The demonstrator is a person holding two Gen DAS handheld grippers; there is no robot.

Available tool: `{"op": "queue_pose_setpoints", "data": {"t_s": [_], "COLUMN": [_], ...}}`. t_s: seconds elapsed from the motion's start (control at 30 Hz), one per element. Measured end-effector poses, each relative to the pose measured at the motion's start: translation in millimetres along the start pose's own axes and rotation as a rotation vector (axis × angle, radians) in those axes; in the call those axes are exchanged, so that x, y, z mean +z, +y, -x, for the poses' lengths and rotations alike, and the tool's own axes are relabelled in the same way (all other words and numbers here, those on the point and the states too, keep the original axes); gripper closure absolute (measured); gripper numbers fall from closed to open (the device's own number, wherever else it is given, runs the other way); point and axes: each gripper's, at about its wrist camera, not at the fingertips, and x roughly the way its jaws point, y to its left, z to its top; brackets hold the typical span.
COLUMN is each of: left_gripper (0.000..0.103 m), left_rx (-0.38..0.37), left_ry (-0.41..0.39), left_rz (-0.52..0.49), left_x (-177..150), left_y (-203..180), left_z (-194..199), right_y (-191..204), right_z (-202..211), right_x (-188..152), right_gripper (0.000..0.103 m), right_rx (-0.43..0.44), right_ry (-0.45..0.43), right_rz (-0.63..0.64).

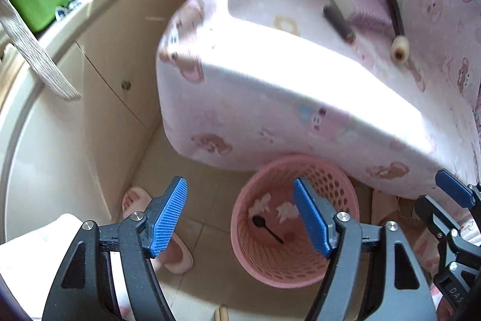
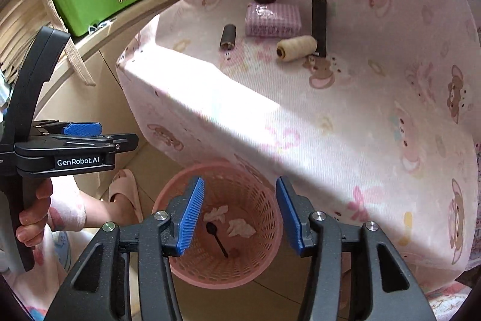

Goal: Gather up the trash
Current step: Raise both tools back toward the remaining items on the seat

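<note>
Right wrist view: bear-print tablecloth [image 2: 345, 116] over tiled floor [image 2: 150, 158], pink basket [image 2: 264, 200] below both spread, empty tools [image 2: 240, 215].

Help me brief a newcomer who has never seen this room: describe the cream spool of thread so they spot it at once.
Start at the table under the pink bear-print cloth. A small cluster of sewing items lies on top, near a purple checked packet. The cream spool of thread lies on its side in front of that packet, the only pale, fat spool; the grey spool is darker and slimmer.
</note>
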Motion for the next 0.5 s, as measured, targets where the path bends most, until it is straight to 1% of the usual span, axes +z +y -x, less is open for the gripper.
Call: {"op": "queue_pose_setpoints", "data": {"t_s": [0.13, 0.2, 0.3, 0.33, 0.4, 0.5], "left_gripper": [0.026, 0.023, 0.020, 0.020, 0.019, 0.017], "left_rx": [0.018, 0.010, -0.007, -0.006, 0.004, 0.010], "left_ry": [-0.107, -0.144, -0.177, -0.186, -0.203, -0.223], "left_rz": [-0.013, -0.008, 0.004, 0.004, -0.001, -0.009], "left_x": [6, 8, 11, 13, 14, 12], "left_y": [-3, -2, 1, 1, -2, -4], "left_z": [16, 23, 30, 34, 37, 42], "right_y": [-3, -4, -6, -7, -9, -15], "right_z": [13, 18, 24, 26, 27, 32], "right_x": [8, 10, 14, 15, 18, 22], "right_gripper": [0.049, 0.047, 0.046, 0.046, 0.042, 0.041], "right_rx": [-0.005, -0.001, -0.017, -0.025, -0.042, -0.074], "right_ry": [-0.070, -0.096, -0.133, -0.147, -0.171, -0.208], "right_rz": [0.003, -0.004, -0.011, -0.014, -0.020, -0.027]}}
